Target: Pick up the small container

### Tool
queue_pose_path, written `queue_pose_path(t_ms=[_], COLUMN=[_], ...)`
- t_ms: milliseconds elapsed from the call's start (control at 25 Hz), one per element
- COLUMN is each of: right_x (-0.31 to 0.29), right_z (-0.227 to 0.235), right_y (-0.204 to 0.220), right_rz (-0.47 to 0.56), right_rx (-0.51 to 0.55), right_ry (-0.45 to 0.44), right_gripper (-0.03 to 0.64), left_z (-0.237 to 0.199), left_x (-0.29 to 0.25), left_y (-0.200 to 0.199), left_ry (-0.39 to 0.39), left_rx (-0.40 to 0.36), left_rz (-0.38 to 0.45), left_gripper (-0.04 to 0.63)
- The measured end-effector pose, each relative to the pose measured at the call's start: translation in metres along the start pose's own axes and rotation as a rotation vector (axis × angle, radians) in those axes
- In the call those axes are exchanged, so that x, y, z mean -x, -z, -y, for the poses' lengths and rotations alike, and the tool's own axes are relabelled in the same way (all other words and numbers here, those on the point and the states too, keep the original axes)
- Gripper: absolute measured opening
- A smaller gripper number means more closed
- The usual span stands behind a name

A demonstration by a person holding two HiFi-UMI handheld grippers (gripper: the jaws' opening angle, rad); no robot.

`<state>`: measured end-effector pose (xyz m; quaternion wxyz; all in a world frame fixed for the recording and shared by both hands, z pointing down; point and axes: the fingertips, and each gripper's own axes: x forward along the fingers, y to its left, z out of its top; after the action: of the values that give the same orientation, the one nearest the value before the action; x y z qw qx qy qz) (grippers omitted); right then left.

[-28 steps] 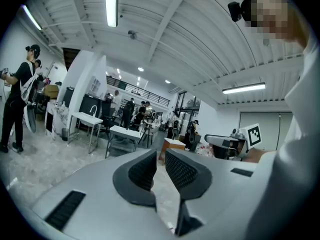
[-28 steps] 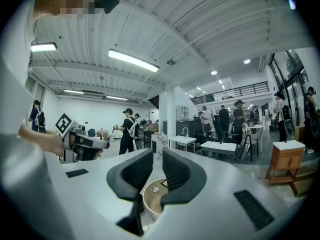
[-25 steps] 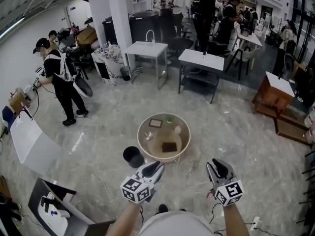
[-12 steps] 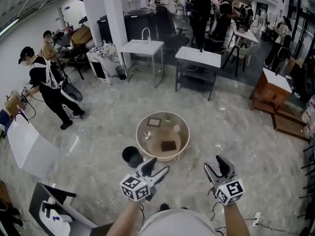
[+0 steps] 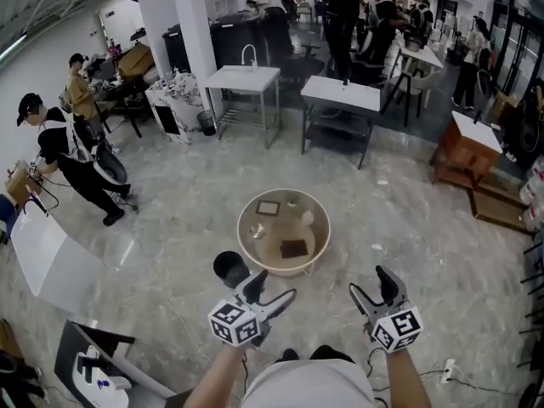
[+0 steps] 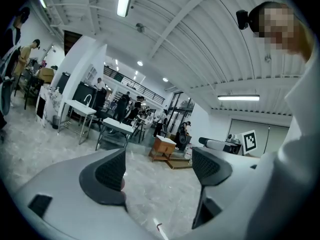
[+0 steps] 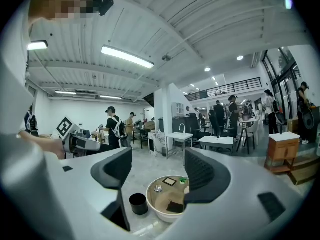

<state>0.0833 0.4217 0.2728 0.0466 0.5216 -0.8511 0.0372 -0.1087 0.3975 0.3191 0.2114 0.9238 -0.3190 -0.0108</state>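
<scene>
On opening, empty left tongs (image 5: 275, 286): square markers (image 5: 234, 325).

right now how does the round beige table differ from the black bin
The round beige table is wide and pale; the black bin is narrower and dark. The table carries several small items; nothing shows in the bin. Both are round and stand on the floor.
</scene>
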Motion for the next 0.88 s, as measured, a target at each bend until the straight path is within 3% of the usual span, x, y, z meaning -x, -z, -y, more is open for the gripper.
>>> queue_pose_path(t_ms=[560, 880], right_x=[-0.029, -0.076], right_z=[0.008, 0.044], right_y=[0.017, 0.019], right_rz=[-0.047, -0.067], right_rx=[-0.011, -0.028], right_ry=[-0.006, -0.040], right_gripper=[0.374, 0.374], left_z=[-0.029, -0.058], left_x=[-0.018, -0.059], left_y=[0.005, -0.004], left_ry=[-0.012, -0.038], left_rx=[0.041, 0.056], left_rz=[-0.019, -0.035], left_gripper=[0.459, 0.457])
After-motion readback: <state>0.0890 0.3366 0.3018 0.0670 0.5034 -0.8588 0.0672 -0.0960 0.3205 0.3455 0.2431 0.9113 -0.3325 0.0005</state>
